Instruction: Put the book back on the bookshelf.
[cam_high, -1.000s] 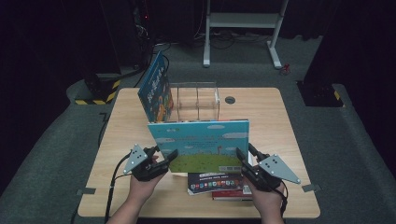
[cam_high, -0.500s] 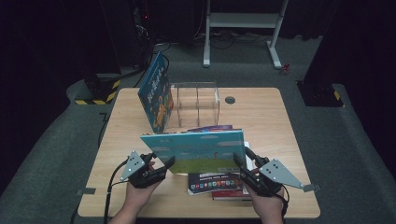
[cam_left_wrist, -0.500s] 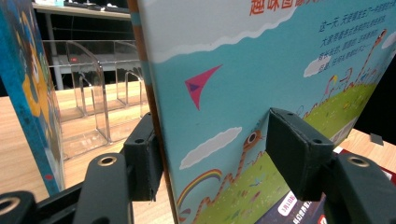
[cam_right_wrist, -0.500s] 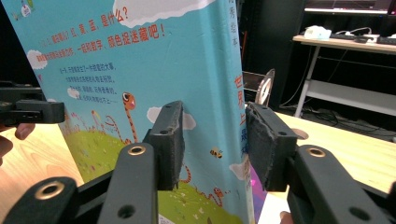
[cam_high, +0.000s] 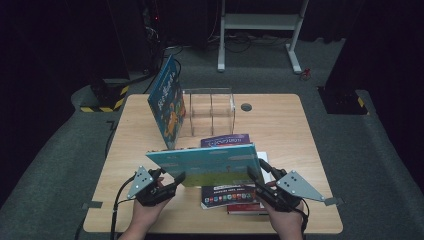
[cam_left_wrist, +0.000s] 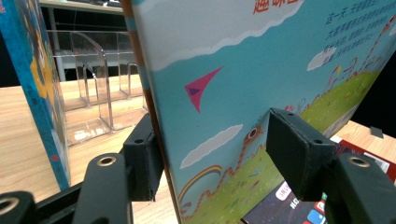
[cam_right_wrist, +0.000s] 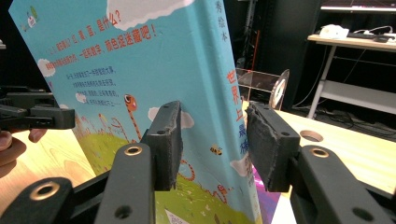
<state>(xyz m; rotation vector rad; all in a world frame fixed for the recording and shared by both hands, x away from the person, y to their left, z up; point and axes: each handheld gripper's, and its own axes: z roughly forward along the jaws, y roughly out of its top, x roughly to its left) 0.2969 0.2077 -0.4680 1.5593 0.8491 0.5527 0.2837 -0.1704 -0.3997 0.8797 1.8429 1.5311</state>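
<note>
1. Work in hand, as I read it: filing books from the near pile into the clear rack (cam_high: 212, 107) at the far middle of the bench (cam_high: 280, 125).
2. Done: one blue book (cam_high: 167, 102) stands on edge at the rack's left end, leaning left.
3. In hand: the teal picture book (cam_high: 210, 162) is at the near middle, long side across and tilted back. It is above the book pile (cam_high: 232, 197) and not yet in the rack. I can't tell whether its lower edge clears the pile.
4. The right hand-held gripper (cam_high: 257, 172) is clamped on the teal book's right end. In the right gripper view the spine sits between the pads (cam_right_wrist: 166, 140), one flat on the cover and the other tight to the spine side.
5. The left hand-held gripper (cam_high: 170, 179) has the book's left edge between its jaws. In the left gripper view one pad (cam_left_wrist: 144, 163) is against the back cover. I can't tell if the other pad presses, so that grip is unclear.
6. Left to do: carry the teal book far to the rack, stand it in a slot and release it.
7. Then the rest of the pile, including a purple book (cam_high: 225, 141) behind the teal one.
8. Judgement: early, roughly one book filed and several waiting.
</note>
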